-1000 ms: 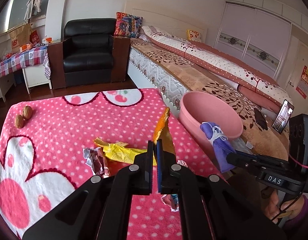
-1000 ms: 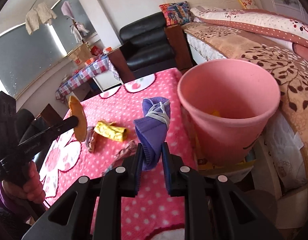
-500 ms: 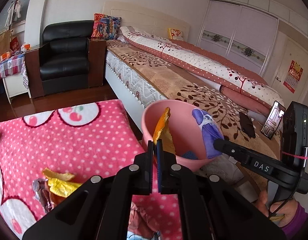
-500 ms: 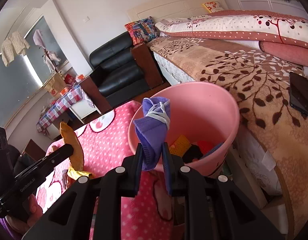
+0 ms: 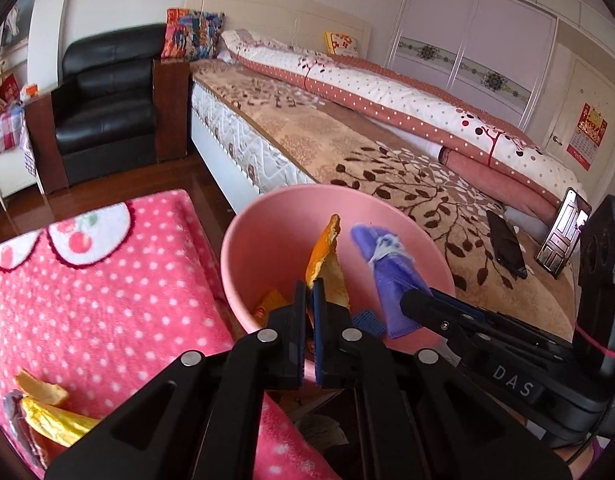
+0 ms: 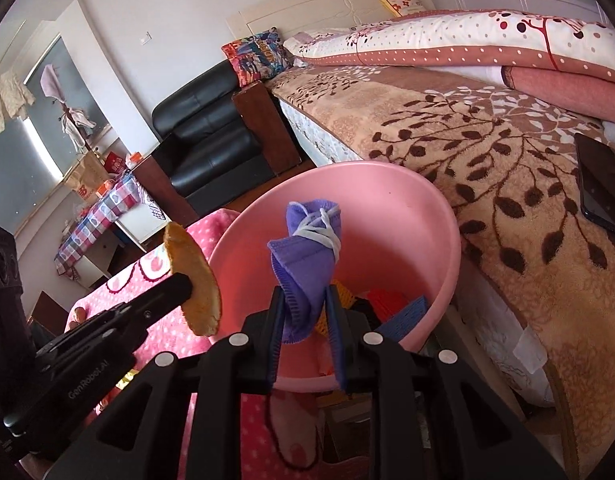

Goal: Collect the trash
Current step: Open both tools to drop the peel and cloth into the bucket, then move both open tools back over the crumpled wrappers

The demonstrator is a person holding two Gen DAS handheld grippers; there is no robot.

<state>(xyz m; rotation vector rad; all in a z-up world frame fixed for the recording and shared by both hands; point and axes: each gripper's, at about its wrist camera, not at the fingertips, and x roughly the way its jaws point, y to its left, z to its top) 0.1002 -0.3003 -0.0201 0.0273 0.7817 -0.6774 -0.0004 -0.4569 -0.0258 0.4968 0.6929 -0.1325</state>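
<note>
My left gripper (image 5: pixel 310 286) is shut on an orange peel (image 5: pixel 325 256) and holds it over the pink bin (image 5: pixel 243 248). My right gripper (image 6: pixel 303 294) is shut on a crumpled purple face mask (image 6: pixel 303 256), held over the same bin (image 6: pixel 423 220); its jaws look slightly spread around the mask. The mask (image 5: pixel 387 272) and the right gripper's arm also show in the left wrist view. The peel (image 6: pixel 195 280) also shows in the right wrist view. Several pieces of trash lie in the bin's bottom. More wrappers (image 5: pixel 47 416) lie on the pink dotted table cover (image 5: pixel 107 280).
A bed with a brown leaf blanket (image 5: pixel 387 152) stands right behind the bin, with a dark phone (image 6: pixel 603 184) on it. A black armchair (image 5: pixel 107 92) stands at the back. A side table with a checked cloth (image 6: pixel 99 208) is far left.
Both grippers have moved from over the table toward the bin, carrying the peel and the mask. Both pieces now hang over the bin's opening.
</note>
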